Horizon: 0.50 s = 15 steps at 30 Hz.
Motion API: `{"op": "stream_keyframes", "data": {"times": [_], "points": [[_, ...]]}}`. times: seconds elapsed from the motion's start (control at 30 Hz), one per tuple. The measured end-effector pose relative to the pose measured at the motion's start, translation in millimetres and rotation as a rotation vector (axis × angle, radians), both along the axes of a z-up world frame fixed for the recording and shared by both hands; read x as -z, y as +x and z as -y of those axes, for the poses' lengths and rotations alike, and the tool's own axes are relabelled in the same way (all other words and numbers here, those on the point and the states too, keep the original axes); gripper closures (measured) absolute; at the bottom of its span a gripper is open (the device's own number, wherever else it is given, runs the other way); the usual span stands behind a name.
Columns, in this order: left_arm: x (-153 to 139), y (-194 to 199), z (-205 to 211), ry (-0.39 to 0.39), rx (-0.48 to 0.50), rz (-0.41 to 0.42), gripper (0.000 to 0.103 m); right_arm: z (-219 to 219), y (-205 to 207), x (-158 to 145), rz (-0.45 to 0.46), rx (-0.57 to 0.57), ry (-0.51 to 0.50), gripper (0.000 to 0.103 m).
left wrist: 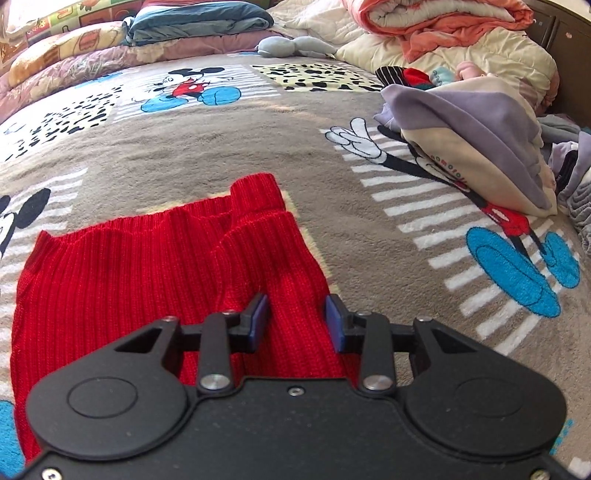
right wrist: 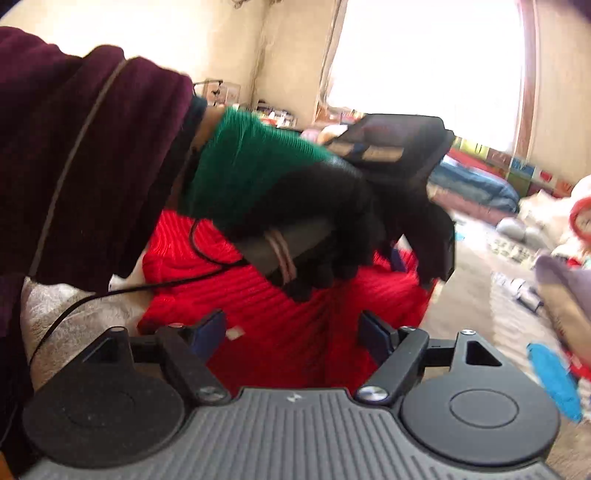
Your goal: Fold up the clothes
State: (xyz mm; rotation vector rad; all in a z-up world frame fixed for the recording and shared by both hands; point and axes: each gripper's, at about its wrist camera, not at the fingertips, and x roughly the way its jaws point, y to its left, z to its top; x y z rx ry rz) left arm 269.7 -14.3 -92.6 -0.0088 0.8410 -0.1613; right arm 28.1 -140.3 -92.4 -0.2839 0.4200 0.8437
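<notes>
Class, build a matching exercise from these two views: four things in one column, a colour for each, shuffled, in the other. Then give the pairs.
Things:
1. knitted sweater
2. folded quilt at the far end of the bed
3. glove cuff
4. person's sleeve

Colours:
A. dark blue
B. maroon
C. red
D. green

Pairs: 1-C, 2-A, 3-D, 4-B

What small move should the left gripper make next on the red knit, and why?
Probably close the left gripper on the red knit: its fingers straddle a raised ridge of fabric without clearly pinching it, and the right gripper stands open above the same garment.
</notes>
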Motion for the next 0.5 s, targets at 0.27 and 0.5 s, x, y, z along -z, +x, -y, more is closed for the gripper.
{"op": "stream_keyframes", "data": {"times": [0.27, 0.5], "points": [[3, 7, -3, -0.016, -0.03, -0.024, 0.062, 11, 20, 14, -0.158, 0.021, 0.038, 0.015], [-28, -31, -16, -0.076, -0.016, 0.054, 0.063, 22, 4, 12, -0.108, 0.051, 0.102, 0.021]]}}
